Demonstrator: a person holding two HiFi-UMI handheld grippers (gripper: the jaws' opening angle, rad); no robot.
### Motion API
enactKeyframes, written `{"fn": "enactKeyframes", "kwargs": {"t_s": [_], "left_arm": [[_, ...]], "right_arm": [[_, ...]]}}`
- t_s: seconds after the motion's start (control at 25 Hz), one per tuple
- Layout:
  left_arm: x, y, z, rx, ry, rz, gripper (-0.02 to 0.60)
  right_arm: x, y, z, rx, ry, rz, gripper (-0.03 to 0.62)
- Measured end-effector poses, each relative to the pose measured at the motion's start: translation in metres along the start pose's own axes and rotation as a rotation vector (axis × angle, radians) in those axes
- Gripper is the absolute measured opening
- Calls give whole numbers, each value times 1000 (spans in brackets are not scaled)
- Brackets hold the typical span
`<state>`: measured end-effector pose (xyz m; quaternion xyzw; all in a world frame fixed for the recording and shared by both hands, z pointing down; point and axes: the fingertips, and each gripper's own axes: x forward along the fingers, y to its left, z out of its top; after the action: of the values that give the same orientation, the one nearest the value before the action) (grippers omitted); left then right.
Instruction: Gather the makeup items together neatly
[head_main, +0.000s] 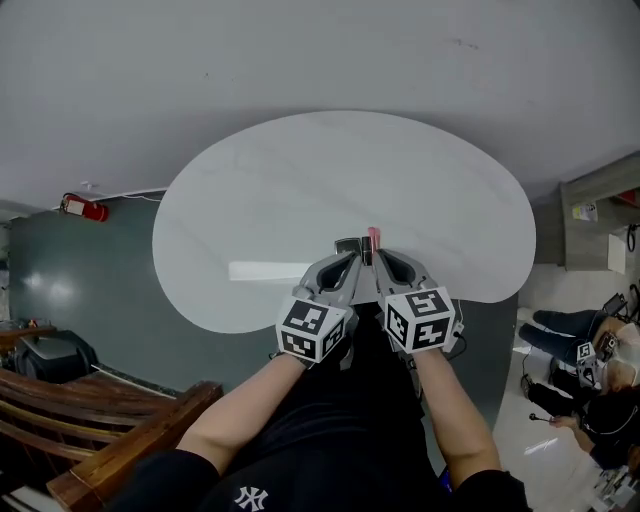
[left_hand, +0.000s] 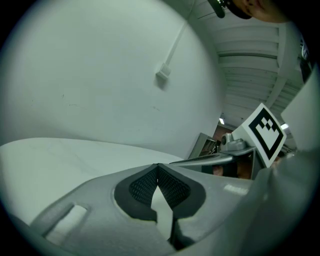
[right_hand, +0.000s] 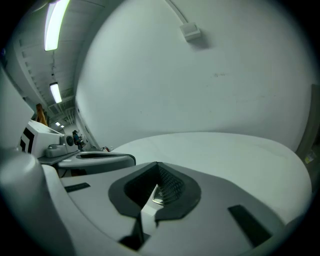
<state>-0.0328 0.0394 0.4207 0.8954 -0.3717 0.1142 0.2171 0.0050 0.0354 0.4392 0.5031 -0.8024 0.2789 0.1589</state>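
A slim pink makeup item (head_main: 373, 236) and a small dark item (head_main: 347, 244) sit side by side on the white oval table (head_main: 300, 170), near its front edge. Both grippers hover just short of them, side by side and angled down. The left gripper (head_main: 348, 259) is shut and its ribbed pads (left_hand: 145, 184) meet at the tip with nothing between them. The right gripper (head_main: 381, 257) is shut too, and its pads (right_hand: 172, 186) show no makeup item. In both gripper views only bare tabletop (left_hand: 50, 160) lies beyond the jaws, and the items are hidden beneath them.
The right gripper's marker cube (left_hand: 264, 131) stands close beside the left gripper. A wooden bench (head_main: 100, 420) and a red fire extinguisher (head_main: 85, 208) are at the left. A seated person (head_main: 600, 370) and a grey cabinet (head_main: 600, 205) are at the right.
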Motion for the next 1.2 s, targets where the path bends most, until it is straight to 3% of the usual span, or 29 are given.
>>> {"fn": "enactKeyframes", "kwargs": {"t_s": [0.24, 0.72, 1.2], "left_arm": [[-28, -17, 47, 30, -74, -34, 8], [-74, -30, 131, 102, -261, -10, 8], [-86, -40, 147, 123, -310, 1, 8]], "right_arm": [[-23, 24, 40, -57, -94, 6, 15], [-68, 61, 128, -187, -296, -1, 14], [-88, 77, 141, -244, -373, 7, 13]]}}
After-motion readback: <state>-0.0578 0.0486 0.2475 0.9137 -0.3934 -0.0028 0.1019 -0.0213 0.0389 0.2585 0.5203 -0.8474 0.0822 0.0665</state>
